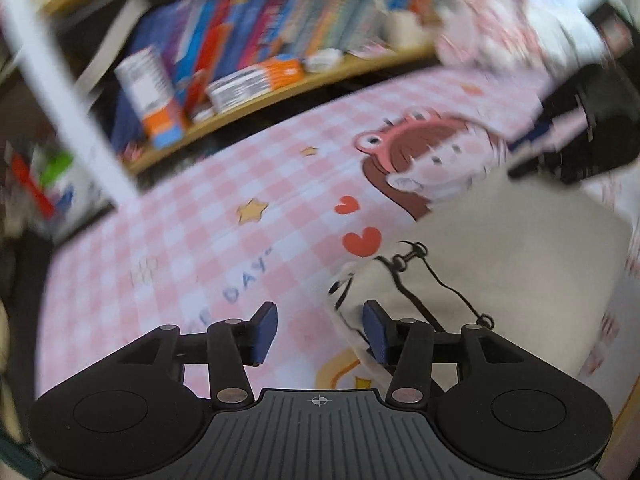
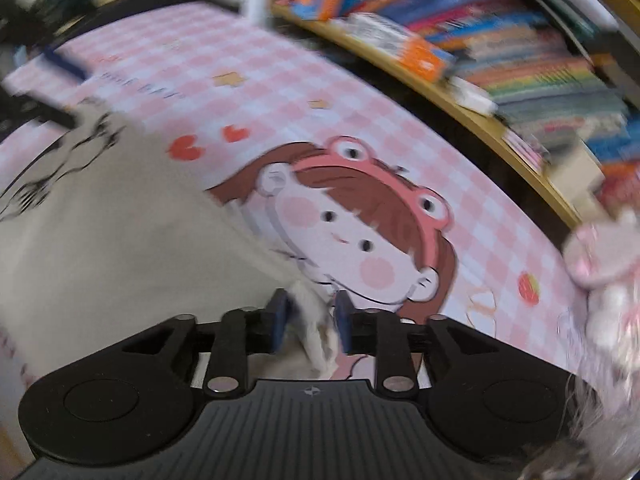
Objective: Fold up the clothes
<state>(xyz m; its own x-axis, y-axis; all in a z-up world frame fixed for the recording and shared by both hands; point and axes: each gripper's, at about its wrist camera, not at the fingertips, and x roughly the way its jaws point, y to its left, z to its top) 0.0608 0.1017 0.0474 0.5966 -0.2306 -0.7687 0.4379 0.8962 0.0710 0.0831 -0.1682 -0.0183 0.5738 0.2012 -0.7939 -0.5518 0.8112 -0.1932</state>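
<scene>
A white garment (image 1: 500,248) with a black line drawing lies on the pink checked tablecloth (image 1: 180,248). My left gripper (image 1: 320,332) is open just above the cloth. Its right pad is by the garment's near left corner, and nothing lies between the fingers. In the right wrist view the garment (image 2: 120,240) spreads to the left. My right gripper (image 2: 311,324) has its pads drawn in on a bunched, upstanding edge of that garment (image 2: 316,332). The right gripper's black body (image 1: 588,136) shows at the garment's far side in the left wrist view. Both views are blurred by motion.
A wooden shelf of books and boxes (image 1: 260,32) runs along the table's far edge, also visible as the bookshelf (image 2: 520,60). A pink fluffy item (image 2: 600,252) sits at the table's right end. A cartoon girl print (image 2: 352,232) covers the tablecloth beside the garment.
</scene>
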